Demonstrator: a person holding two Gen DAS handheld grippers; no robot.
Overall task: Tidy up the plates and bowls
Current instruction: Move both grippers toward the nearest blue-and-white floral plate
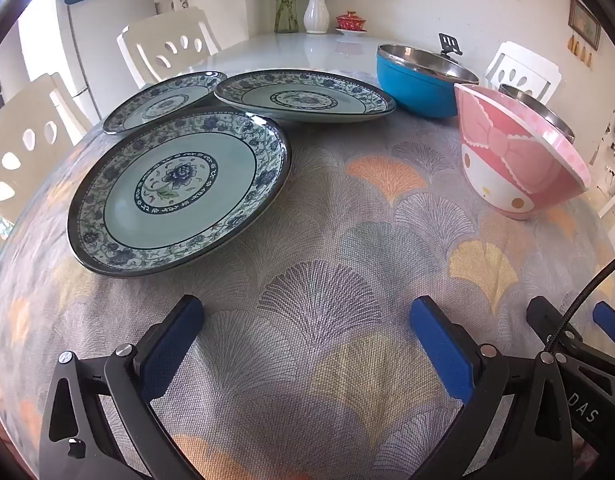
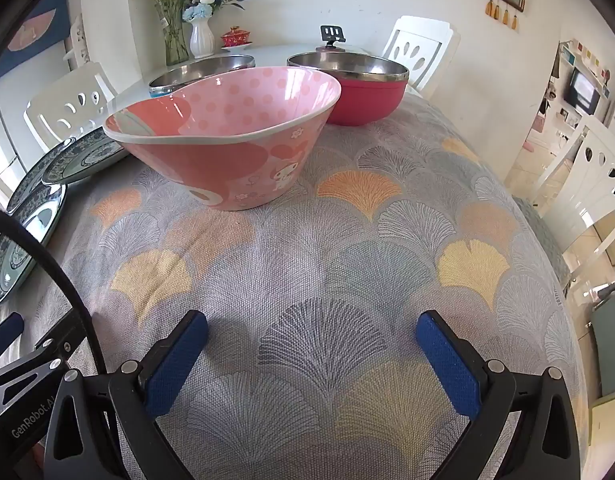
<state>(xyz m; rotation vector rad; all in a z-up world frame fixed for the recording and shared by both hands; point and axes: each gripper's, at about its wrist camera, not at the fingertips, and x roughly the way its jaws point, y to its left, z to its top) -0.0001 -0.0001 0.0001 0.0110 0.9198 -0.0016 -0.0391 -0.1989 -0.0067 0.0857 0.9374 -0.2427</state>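
Three blue-and-green floral plates lie on the patterned tablecloth: a near plate (image 1: 179, 190), a far-left plate (image 1: 163, 102) and a far-right plate (image 1: 305, 96). A pink cartoon bowl (image 1: 515, 152) (image 2: 227, 136) stands to their right. Behind it are a blue steel-lined bowl (image 1: 421, 80) (image 2: 199, 70) and a red steel-lined bowl (image 2: 359, 88). My left gripper (image 1: 307, 332) hangs open over bare cloth, short of the near plate. My right gripper (image 2: 313, 344) is open too, above bare cloth in front of the pink bowl. The plates show at the left edge (image 2: 27, 216) of the right wrist view.
White chairs (image 1: 167, 46) (image 2: 421, 48) stand around the table. At the far end are a glass vase (image 1: 285, 0), a white vase with flowers (image 1: 316, 12) and a red lidded cup (image 1: 350, 22). The table edge drops off at the right (image 2: 547, 216).
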